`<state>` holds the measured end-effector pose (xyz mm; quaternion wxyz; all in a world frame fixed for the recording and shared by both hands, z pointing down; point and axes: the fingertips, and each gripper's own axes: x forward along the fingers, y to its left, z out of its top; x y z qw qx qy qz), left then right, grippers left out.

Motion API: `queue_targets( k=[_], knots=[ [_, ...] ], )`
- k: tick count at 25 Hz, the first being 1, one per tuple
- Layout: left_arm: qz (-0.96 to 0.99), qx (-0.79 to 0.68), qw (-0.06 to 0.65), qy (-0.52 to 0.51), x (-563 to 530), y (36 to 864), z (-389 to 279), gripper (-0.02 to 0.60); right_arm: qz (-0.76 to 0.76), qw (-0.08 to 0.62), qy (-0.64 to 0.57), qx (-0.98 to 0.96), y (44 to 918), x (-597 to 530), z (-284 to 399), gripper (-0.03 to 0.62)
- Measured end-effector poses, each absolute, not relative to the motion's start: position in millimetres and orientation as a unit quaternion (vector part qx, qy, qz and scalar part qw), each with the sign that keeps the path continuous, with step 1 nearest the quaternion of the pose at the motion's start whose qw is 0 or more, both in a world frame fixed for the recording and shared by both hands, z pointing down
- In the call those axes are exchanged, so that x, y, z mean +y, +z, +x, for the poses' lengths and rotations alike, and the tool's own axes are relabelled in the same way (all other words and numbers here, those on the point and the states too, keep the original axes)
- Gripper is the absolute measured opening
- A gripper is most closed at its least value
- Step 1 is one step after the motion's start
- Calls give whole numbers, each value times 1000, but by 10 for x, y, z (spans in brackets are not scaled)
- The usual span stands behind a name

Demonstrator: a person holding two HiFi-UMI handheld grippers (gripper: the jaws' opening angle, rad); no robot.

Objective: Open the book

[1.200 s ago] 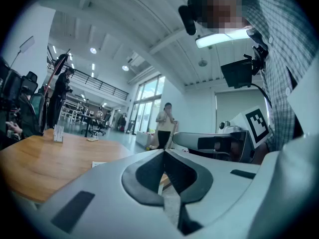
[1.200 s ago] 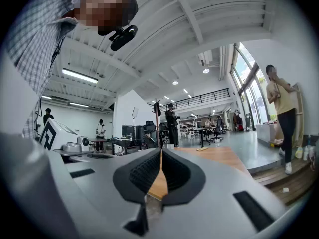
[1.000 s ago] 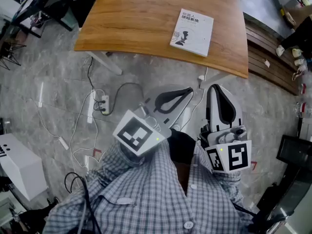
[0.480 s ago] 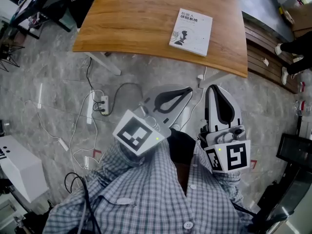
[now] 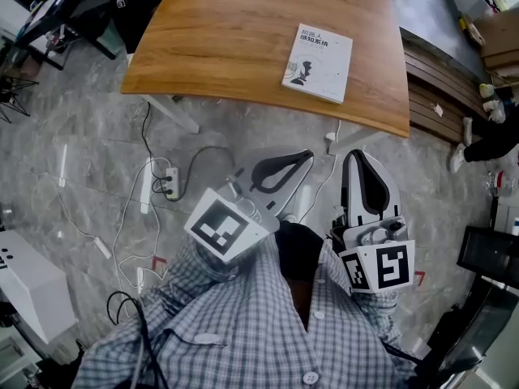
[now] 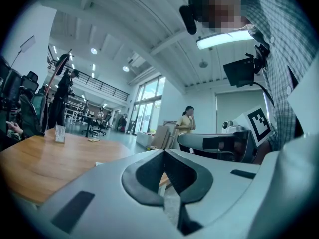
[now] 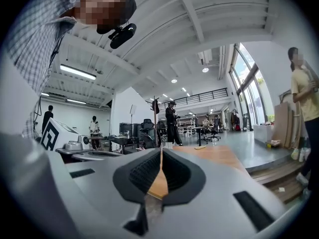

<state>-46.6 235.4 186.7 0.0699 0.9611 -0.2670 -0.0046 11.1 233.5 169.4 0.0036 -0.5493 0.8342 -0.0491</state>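
a: where is the book (image 5: 318, 63)?
b: closed, front cover up, flat on the wooden desk (image 5: 227, 31). it lies toward the desk's right end, close to the near edge, turned slightly askew. nothing touches it.
a: left tool (image 5: 302, 159)?
b: jaws pressed together, nothing between them. it is held level just in front of the checked shirt (image 5: 243, 322), over the grey floor (image 5: 73, 136), short of the desk edge.
a: right tool (image 5: 362, 159)?
b: jaws closed to a hairline slit, empty. it sits beside the left one, tip aimed toward the desk. both tools are well apart from the book.
a: anything else to note?
b: a power strip (image 5: 170, 186) lies on the floor just short of the desk. a white box (image 5: 28, 282) stands at far left.
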Motion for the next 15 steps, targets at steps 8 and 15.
queue_targets(
  k=[8, 15],
  knots=[
    [961, -269, 72, -2, 2278, 1913, -685, 6, -569, 5, -55, 820, 1727, 2299, 56, 26],
    [960, -272, 73, 2, 2309, 1951, -927, 6, -576, 6, -55, 816, 1743, 2319, -105, 27]
  ],
)
